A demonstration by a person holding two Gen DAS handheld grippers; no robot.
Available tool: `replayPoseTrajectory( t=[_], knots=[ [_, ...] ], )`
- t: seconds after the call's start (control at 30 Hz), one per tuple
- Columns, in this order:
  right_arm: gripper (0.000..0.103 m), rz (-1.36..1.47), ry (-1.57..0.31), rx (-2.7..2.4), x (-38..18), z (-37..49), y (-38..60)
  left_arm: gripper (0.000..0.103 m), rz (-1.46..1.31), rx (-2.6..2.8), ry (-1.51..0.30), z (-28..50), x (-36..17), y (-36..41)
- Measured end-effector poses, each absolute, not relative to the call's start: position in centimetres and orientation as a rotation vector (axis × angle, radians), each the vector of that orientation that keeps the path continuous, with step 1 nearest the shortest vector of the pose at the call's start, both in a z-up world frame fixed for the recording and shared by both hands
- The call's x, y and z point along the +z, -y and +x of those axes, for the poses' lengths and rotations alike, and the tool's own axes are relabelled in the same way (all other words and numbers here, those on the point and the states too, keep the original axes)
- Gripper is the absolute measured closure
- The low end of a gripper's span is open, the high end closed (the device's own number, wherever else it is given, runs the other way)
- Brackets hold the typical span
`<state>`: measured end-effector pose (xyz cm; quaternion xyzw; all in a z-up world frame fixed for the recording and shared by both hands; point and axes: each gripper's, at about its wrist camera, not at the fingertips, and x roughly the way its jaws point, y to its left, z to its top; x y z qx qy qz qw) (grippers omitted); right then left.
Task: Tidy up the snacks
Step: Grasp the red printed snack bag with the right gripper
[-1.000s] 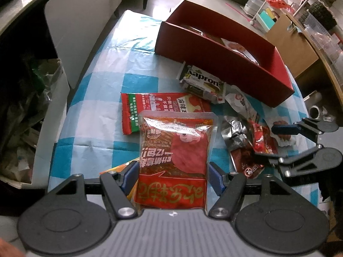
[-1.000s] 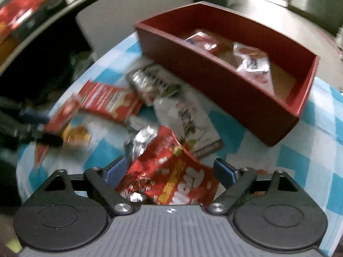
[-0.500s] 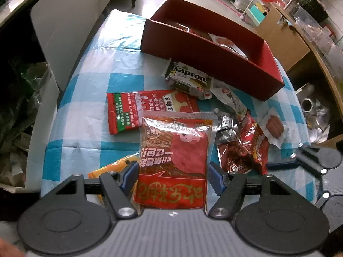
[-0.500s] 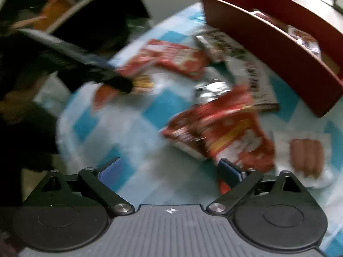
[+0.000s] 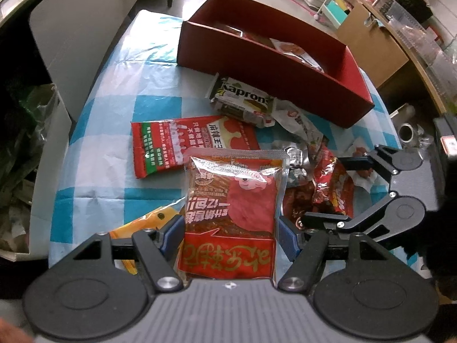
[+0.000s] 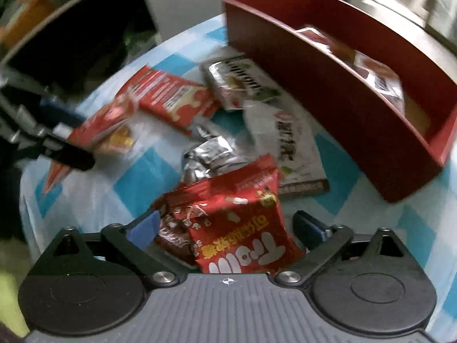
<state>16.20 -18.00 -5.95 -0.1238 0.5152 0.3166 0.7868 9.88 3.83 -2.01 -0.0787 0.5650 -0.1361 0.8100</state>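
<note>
I am partway through sorting snacks into the red box (image 5: 274, 65), which sits on the checked tablecloth (image 5: 94, 148) at about one o'clock in the left wrist view and already holds a few packets.

My left gripper (image 5: 228, 234) has its jaws closed on the sides of a tall red pouch (image 5: 231, 200), held upright and raised above the table. A flat red packet (image 5: 182, 145) lies at eleven o'clock beyond it, and the Kapron bar (image 5: 242, 103) at twelve, just in front of the box wall.

My right gripper (image 6: 225, 225) points toward the box from three o'clock, low over the pile. Its jaws stand wide around a red crinkled bag (image 6: 237, 228); the picture is blurred, so I cannot tell whether they touch it.

I judge the next move is carrying the pouch forward over the near wall and releasing it inside.
</note>
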Motion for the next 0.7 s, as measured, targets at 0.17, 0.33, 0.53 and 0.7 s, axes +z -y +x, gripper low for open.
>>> replayPoseTrajectory(
  t=[0.17, 0.33, 0.53, 0.7],
  knots=[
    [0.0, -0.263, -1.056, 0.634, -6.0, 14.6, 18.2, 0.04, -0.154, -0.283, -1.214, 9.8, -2.3, -3.7],
    [0.024, -0.207, -1.123, 0.506, -5.0, 14.7, 18.7, 0.04, -0.142, -0.275, -1.227, 9.8, -2.7, -3.4],
    [0.035, -0.176, -1.138, 0.402, -4.7, 13.1, 19.6, 0.04, -0.098, -0.265, -1.227, 9.5, -3.1, -2.5],
    [0.04, -0.108, -1.121, 0.377, -3.8, 11.8, 19.9, 0.04, -0.09, -0.256, -1.206, 9.2, -3.0, -2.1]
  ],
)
